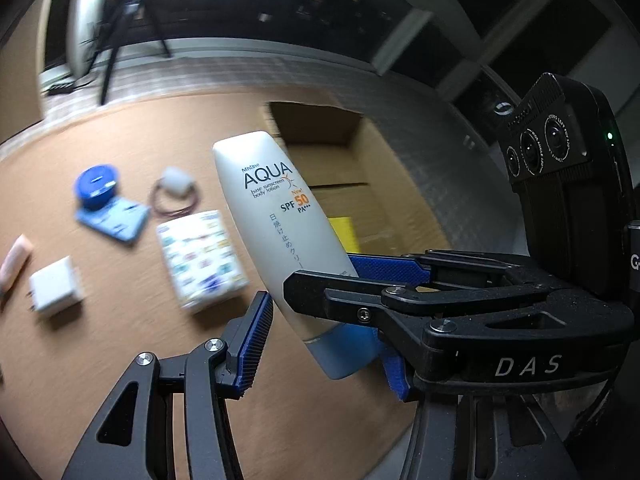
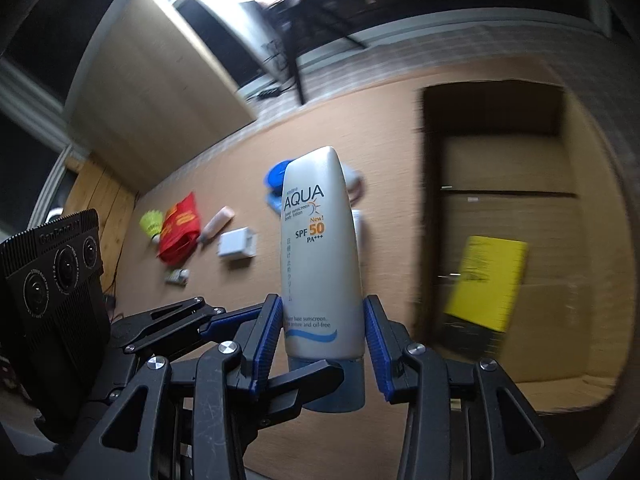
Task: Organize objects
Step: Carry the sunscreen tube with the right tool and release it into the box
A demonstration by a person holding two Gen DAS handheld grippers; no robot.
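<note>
Held up in the air, in the middle of both views: the sunscreen tube (image 2: 320, 240), blue cap end down, flat end up. Squeezed low down by the right gripper (image 2: 322, 320) at the bottom middle of the right wrist view, with one blue pad pressing on each side. Pinched near the cap by the left gripper (image 1: 328, 344) too, at the bottom middle of the left wrist view, with one pad against the tube's left edge and the other finger by the cap. Not touching the brown table (image 1: 120, 360) at all.

Lying on the table, left of the tube in the left wrist view:
- a round blue thing (image 1: 96, 186) on a blue packet (image 1: 116, 220)
- a small white lump (image 1: 176, 182) with a red cord ring
- a tissue pack (image 1: 200, 256) with little pictures, just beside the tube in the picture
- a white charger (image 1: 56, 290)
- a pink tube (image 1: 16, 260) at the left edge

Seen in the left middle of the right wrist view: a red bag (image 2: 180, 228) and a yellow-green shuttlecock (image 2: 151, 222), touching.

Standing open on the right of that view: a cardboard box (image 2: 496, 120), with a yellow flat thing (image 2: 488, 280) inside. All blurry around the tube.
</note>
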